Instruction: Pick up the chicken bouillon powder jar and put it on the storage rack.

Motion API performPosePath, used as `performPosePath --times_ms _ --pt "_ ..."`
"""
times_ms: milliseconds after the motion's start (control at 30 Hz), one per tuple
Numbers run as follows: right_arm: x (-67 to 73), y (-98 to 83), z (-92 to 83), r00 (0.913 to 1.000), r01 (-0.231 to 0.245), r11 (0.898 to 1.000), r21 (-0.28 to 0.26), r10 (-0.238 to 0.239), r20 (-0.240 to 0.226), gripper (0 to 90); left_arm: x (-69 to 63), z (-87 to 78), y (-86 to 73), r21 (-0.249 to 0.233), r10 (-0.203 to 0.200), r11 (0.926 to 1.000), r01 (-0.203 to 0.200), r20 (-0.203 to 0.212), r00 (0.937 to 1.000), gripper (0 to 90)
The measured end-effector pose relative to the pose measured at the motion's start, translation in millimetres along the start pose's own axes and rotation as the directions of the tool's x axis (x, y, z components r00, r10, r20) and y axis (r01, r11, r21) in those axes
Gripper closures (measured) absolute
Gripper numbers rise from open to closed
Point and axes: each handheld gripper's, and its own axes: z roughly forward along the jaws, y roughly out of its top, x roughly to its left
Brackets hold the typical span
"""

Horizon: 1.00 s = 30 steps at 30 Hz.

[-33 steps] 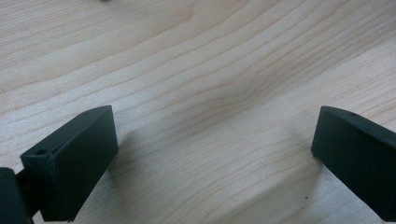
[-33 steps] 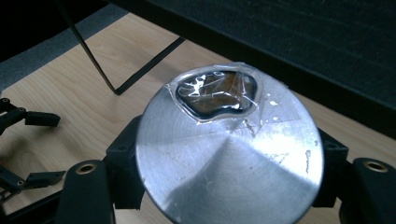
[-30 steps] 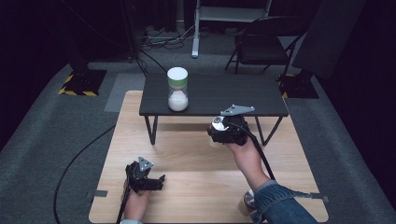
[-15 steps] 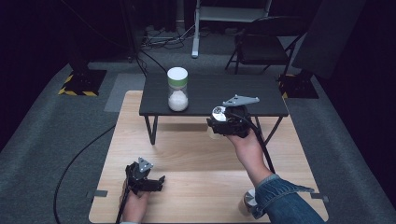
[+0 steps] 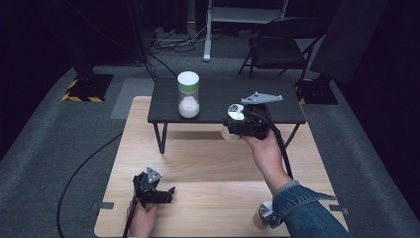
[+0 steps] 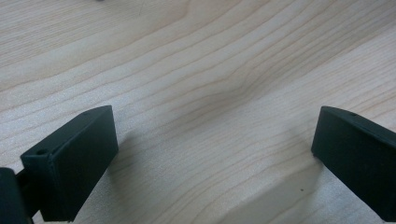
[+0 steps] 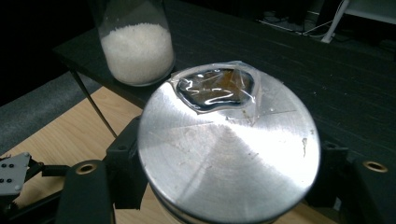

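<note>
My right gripper (image 5: 234, 127) is shut on a jar with a round silver lid (image 5: 235, 115), held in the air at the front edge of the low black table (image 5: 277, 106). In the right gripper view the lid (image 7: 229, 154) sits between the two black jaws of the right gripper (image 7: 229, 191), with a patch of clear film taped on its top. A clear jar of white granules (image 5: 188, 95) with a white cap stands on the table's left part, also close ahead as the granule jar (image 7: 135, 46). My left gripper (image 5: 168, 194) rests low on the wooden board (image 5: 208, 163), open and with nothing in it (image 6: 215, 158).
Another metal-lidded jar (image 5: 264, 214) stands at the board's near right corner beside the person's denim sleeve (image 5: 307, 213). A black cable (image 5: 84, 168) runs over the grey carpet at the left. A folding chair (image 5: 282, 47) and stand bases sit behind the table.
My right gripper has risen with the silver-lidded jar and come closer to the black table's front edge. The left gripper has stayed where it was.
</note>
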Motion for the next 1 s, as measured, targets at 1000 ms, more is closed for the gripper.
performPosePath --times_ms 1000 --pt "-16.9 35.1 8.5 0.9972 0.009 0.999 -0.036 -0.006 0.075 31.3 -0.1 0.0 -0.1 0.0 0.0 1.0 0.0 0.0 1.0 0.3"
